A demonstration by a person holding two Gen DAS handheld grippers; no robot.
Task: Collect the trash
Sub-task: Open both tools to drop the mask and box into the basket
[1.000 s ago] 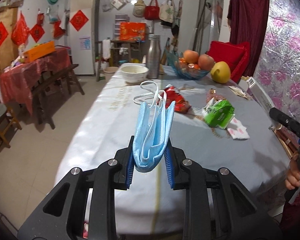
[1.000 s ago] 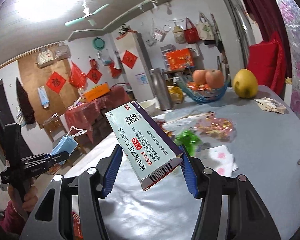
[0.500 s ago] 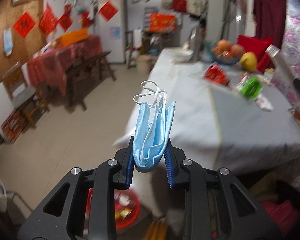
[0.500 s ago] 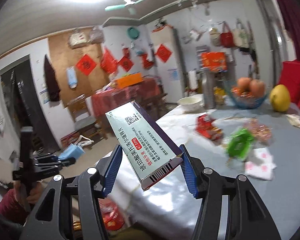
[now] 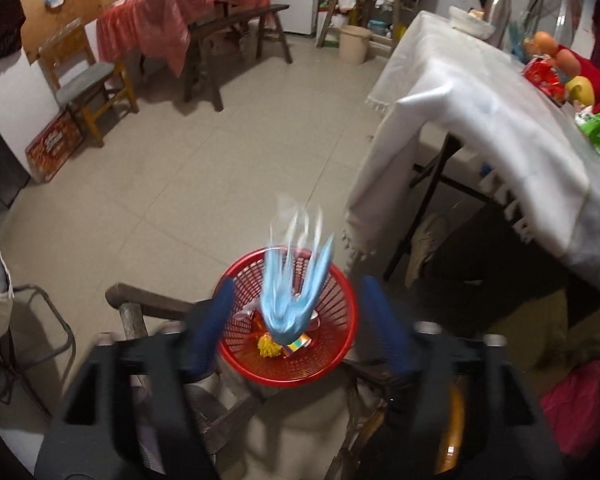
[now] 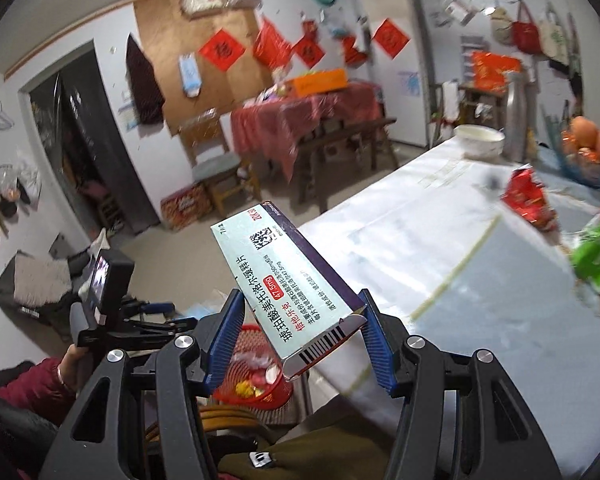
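Left wrist view: left gripper (image 5: 296,320) jaws opening, pads clear of the blue face mask (image 5: 290,296), which is blurred and hangs directly over the red basket (image 5: 342,354) at 6 o'clock, pads not touching it; to do it well, keep the gripper centred over the rim until the mask is clear, then pull away w/o snagging the ear loops; basket holds a yellow scrap (image 5: 269,347) and a shiny wrapper (image 5: 296,345), rest unclear; right wrist view: right gripper (image 6: 300,340) clamped on the medicine box (image 6: 288,284), basket at 7 o'clock below it, box is prob next in; white-cloth table (image 5: 480,96) at 2 o'clock w/ red wrapper (image 6: 526,200) and green packet (image 6: 596,254) to collect.
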